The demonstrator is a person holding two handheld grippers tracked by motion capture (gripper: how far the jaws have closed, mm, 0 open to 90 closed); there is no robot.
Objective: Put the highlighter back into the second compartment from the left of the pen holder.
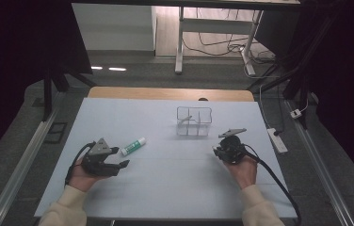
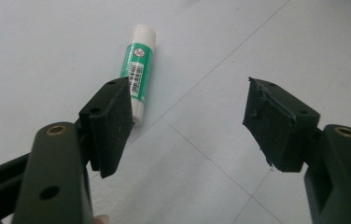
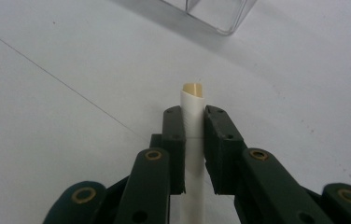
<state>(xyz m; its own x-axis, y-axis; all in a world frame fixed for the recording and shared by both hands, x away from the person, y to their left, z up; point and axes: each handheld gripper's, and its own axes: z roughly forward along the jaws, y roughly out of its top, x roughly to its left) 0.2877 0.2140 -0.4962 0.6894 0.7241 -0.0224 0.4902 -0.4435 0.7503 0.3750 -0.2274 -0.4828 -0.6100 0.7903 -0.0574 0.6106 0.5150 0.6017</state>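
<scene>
Right gripper pinching white tube near clear box | left gripper spread beside glue stick

No wording can be made out anywhere. The green-and-white glue stick with a white cap lying on the pale table carries a round emblem and a white panel with a barcode and fine print, all too small to read.
</scene>
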